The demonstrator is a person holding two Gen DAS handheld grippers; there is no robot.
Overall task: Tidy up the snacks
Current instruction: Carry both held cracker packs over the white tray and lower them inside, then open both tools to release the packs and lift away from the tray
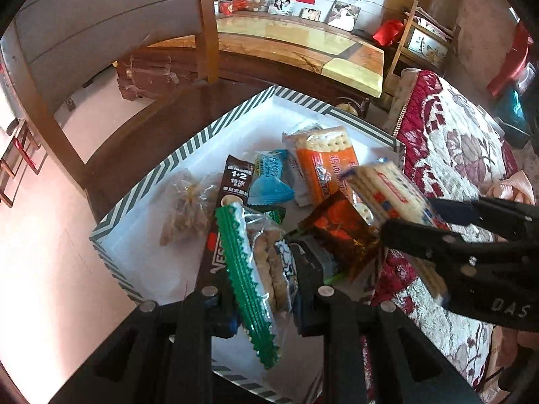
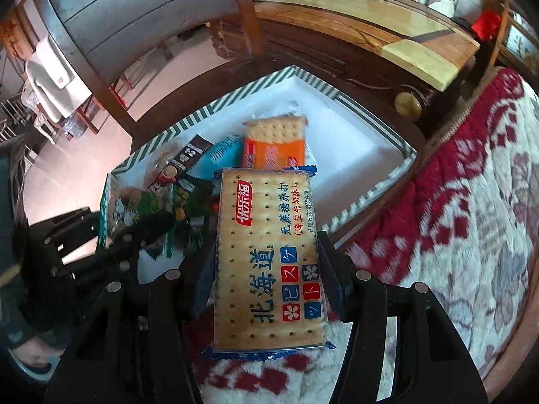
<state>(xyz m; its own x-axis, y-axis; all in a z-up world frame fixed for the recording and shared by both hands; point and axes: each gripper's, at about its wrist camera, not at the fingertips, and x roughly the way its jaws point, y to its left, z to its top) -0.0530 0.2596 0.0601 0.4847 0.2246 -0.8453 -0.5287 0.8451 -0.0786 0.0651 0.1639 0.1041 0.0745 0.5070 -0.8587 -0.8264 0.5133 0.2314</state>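
Home living room: framed family photos, plush toys, floral blanket, wooden chair.

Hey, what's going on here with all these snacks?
A person with a gripper in each hand is sorting snacks into a white box with a striped rim beside a floral blanket. The left gripper is shut on a green-edged cookie pack over the box. The right gripper is shut on a blue-trimmed cracker pack near the box's edge. An orange cracker pack, a coffee stick and others already lie inside.
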